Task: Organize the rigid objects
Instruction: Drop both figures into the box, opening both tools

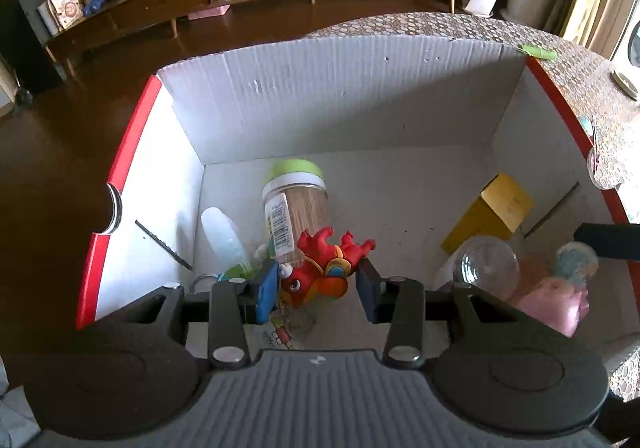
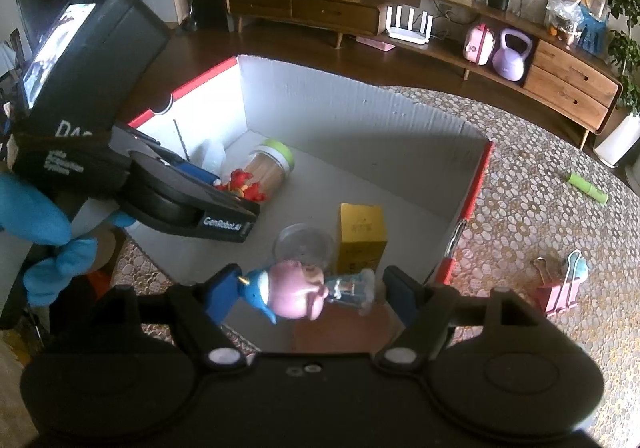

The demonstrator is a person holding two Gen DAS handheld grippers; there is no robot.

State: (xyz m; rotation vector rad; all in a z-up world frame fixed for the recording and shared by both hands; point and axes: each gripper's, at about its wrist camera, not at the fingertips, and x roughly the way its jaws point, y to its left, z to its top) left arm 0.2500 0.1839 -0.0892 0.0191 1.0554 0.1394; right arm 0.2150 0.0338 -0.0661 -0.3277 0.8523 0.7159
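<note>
A white cardboard box with red edges (image 1: 320,95) stands on the table and also shows in the right wrist view (image 2: 360,115). My left gripper (image 1: 318,288) is inside it with a red dragon toy (image 1: 320,272) between its pads; the left pad touches the toy and a gap shows at the right pad. My right gripper (image 2: 310,294) hangs over the box's near edge with a pink pig figure (image 2: 304,292) between its pads; the left pad touches it, the right pad stands apart. The figure also shows in the left wrist view (image 1: 560,300).
In the box lie a green-lidded toothpick jar (image 1: 294,199), a yellow carton (image 1: 492,211), a clear round container (image 1: 484,264) and a clear bottle (image 1: 224,236). On the patterned tablecloth (image 2: 540,175) to the right lie a green tube (image 2: 586,187) and binder clips (image 2: 560,284).
</note>
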